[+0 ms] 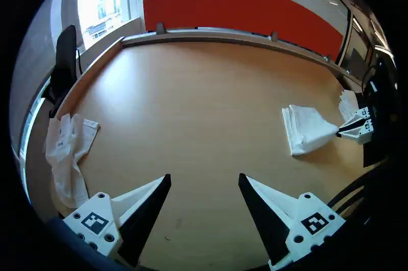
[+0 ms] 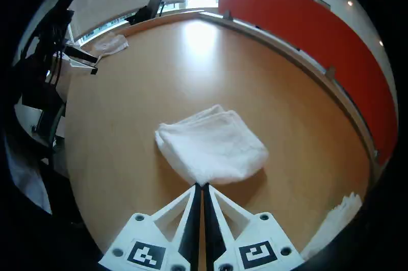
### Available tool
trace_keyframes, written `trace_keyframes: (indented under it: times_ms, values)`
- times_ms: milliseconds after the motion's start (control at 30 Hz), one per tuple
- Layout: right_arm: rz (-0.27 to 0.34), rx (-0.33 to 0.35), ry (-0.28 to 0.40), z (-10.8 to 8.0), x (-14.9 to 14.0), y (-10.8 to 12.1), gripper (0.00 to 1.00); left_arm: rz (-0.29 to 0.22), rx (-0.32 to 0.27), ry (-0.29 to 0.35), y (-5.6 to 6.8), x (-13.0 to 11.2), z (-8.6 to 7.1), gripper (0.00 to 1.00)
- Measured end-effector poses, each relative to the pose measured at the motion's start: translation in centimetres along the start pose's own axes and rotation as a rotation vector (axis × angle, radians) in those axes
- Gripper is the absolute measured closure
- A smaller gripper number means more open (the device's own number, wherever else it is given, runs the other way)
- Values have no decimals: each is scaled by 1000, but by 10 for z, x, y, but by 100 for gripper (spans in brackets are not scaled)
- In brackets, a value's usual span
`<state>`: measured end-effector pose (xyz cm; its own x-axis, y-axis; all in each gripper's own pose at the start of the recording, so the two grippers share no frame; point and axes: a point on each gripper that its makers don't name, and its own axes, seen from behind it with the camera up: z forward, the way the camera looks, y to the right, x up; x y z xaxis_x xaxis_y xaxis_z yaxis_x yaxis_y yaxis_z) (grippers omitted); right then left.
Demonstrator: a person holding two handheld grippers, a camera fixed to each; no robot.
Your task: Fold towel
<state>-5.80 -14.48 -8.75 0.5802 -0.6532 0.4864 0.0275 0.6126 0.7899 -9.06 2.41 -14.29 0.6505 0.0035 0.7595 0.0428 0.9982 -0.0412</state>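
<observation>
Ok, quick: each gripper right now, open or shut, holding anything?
Left gripper: open, nothing between its fingers.
Right gripper: shut, pinching the near corner of the folded towel.

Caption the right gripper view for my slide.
Right gripper closed on a corner of a folded white cloth towel on a light wooden table.

The folded towel (image 2: 211, 143) and the crumpled cloth (image 1: 66, 153) were plain white against the pale honey wood-grain table (image 1: 204, 92). A red-orange screen (image 1: 239, 8) stood behind it, near a black chair (image 1: 64, 67). The left gripper (image 1: 204, 176) and right gripper (image 2: 201, 185) were white, with black inner faces on their jaws and black-and-white square markers.
</observation>
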Motion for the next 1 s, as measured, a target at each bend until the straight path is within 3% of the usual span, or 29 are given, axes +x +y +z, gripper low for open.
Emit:
trace_keyframes:
  times_ms: [233, 567, 767, 1000]
  values:
    - [-33, -23, 66, -19, 42, 11, 96, 4, -11, 18, 6, 6, -2, 1]
    - [-93, -81, 167, -61, 108, 39, 96, 7, -26, 50, 13, 18, -8, 1]
    - [-105, -115, 201, -88, 127, 60, 96, 9, -34, 63, 16, 22, -12, 1]
    - [-88, -153, 213, -114, 130, 85, 95, 10, -42, 72, 19, 24, -14, 1]
